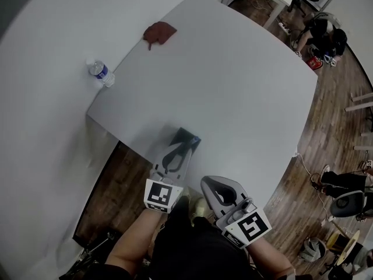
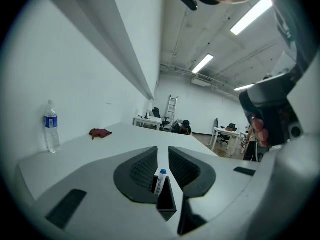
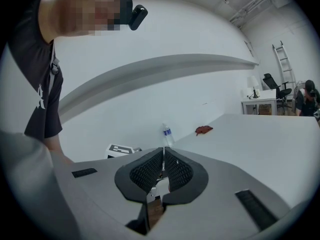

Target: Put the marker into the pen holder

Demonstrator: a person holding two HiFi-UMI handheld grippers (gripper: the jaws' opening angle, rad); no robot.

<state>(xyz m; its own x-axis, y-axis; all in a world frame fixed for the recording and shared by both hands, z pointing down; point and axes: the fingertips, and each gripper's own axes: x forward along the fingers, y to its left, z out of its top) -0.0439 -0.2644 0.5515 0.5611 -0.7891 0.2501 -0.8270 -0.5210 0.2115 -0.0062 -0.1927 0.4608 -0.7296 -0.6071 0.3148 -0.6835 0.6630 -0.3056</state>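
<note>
A black pen holder (image 1: 189, 137) stands near the table's front edge. In the left gripper view a white marker with a blue cap (image 2: 160, 180) leans inside the pen holder (image 2: 165, 200), seen through the narrow gap between the jaws. My left gripper (image 1: 178, 150) (image 2: 163, 151) is just in front of the holder, open a little, and its pads do not touch the marker. My right gripper (image 1: 218, 188) (image 3: 163, 151) hangs off the table's front edge near my body, shut with nothing in it.
A water bottle (image 1: 101, 73) stands at the table's left corner and a red cloth (image 1: 159, 32) lies at the far edge. White table (image 1: 233, 86) against a white wall. Wood floor, desks and a seated person (image 1: 320, 34) lie beyond on the right.
</note>
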